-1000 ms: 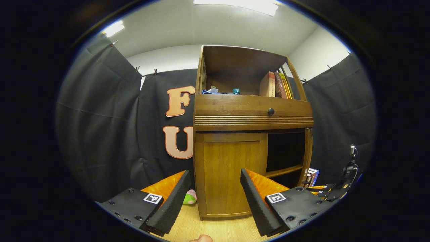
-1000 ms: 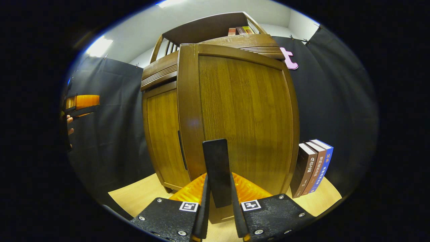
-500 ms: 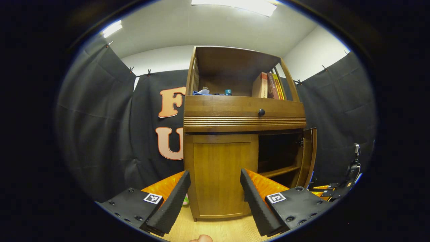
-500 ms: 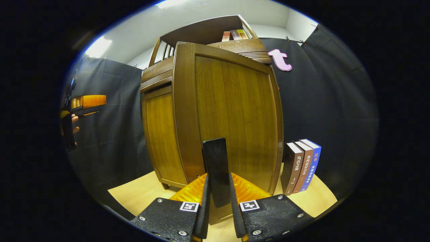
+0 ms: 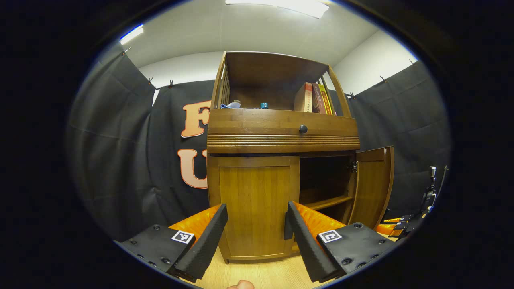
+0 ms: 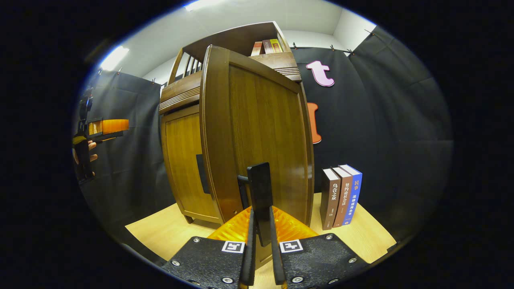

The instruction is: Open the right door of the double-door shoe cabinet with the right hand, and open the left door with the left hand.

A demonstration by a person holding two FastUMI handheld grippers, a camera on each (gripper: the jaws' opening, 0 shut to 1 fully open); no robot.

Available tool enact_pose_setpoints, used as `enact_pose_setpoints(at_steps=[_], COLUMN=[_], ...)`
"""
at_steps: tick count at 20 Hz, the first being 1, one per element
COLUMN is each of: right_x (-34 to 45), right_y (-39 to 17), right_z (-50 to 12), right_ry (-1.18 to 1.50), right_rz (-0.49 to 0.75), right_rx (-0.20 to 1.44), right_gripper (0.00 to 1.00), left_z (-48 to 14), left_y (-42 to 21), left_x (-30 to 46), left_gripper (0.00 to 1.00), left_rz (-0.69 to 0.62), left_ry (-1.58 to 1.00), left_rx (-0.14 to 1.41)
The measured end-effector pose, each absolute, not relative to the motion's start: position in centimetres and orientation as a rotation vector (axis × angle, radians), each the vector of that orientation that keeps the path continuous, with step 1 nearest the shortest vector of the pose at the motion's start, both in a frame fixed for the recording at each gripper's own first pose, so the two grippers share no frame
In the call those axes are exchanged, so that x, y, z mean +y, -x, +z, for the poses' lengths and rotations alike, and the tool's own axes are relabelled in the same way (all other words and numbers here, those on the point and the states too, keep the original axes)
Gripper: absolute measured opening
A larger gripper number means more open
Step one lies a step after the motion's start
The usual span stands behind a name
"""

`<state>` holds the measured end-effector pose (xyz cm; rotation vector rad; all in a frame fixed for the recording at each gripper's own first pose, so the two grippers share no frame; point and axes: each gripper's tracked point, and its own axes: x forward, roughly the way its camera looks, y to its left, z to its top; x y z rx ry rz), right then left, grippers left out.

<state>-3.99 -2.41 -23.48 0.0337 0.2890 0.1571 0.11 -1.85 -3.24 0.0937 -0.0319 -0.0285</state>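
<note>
The left gripper (image 5: 255,237) points level at the shoe cabinet (image 5: 281,132), its two padded fingers (image 5: 204,245) spread wide with nothing between them. Straight ahead, framed in the gap between those fingers, stands the left door (image 5: 257,204), shut flush against the cabinet front. A dark handle (image 5: 287,220) sits at the door's inner edge, just beside the right-hand finger; whether finger and handle touch cannot be told. Beyond that finger, the right door (image 5: 371,186) stands swung out, baring a dark compartment with a shelf (image 5: 327,202).

In the right gripper view, the right gripper (image 6: 261,257) is aimed at the outer face of the right door (image 6: 261,136), its fingers pressed in on the door's upright black handle (image 6: 260,196), which rises from between them. Past the door's free edge, to the left of the gripper, the left door (image 6: 182,160) shows closed. Three books (image 6: 341,196) stand upright on the wooden floor (image 6: 168,237) to the right of the gripper, near the open door. Far off to the left, a hand (image 6: 86,154) holds the left gripper (image 6: 106,126) raised, pointing toward the cabinet.
</note>
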Motion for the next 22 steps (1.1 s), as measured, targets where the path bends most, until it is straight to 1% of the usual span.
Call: enact_pose_setpoints(at_steps=[1,3,4,9,15,16,17,20,22], right_x=[-2.8,-3.7,-4.1,-6.2,-9.9,-10.7,-11.3,-13.7,-13.8], right_y=[4.2,4.5,4.7,5.1,5.5,5.5,5.5,5.3,5.3], right_z=[-23.3,-23.1,-23.0,-22.7,-22.3,-22.3,-22.2,-22.3,-22.4], right_ry=[-0.03,-0.028,-0.03,-0.025,-0.01,-0.008,-0.007,0.021,0.006], right_rz=[0.147,0.125,0.117,0.07,-0.019,-0.035,-0.052,-0.1,-0.093], right_rx=[0.286,0.277,0.275,0.258,0.242,0.239,0.234,0.219,0.222], right_gripper=[0.07,0.24,0.14,0.11,0.07,0.17,0.05,0.04,0.03], left_z=[-3.4,-3.7,-3.7,-3.4,-4.4,-4.6,-4.9,-5.6,-6.0], left_y=[-0.2,-0.2,-0.2,0.2,-0.4,-0.5,-0.5,-0.9,-1.3], left_x=[-1.9,-2.0,-1.8,-2.1,-2.8,-3.0,-3.1,-3.8,-4.2], left_gripper=[0.95,0.95,0.95,0.95,0.95,0.95,0.95,0.96,0.97], left_rz=[-0.029,-0.025,-0.02,-0.017,-0.028,-0.028,-0.03,-0.04,-0.041], left_ry=[-0.092,-0.102,-0.112,-0.118,-0.118,-0.12,-0.121,-0.125,-0.127], left_rx=[-0.026,-0.017,-0.016,-0.028,-0.006,-0.003,0.003,0.013,0.016])
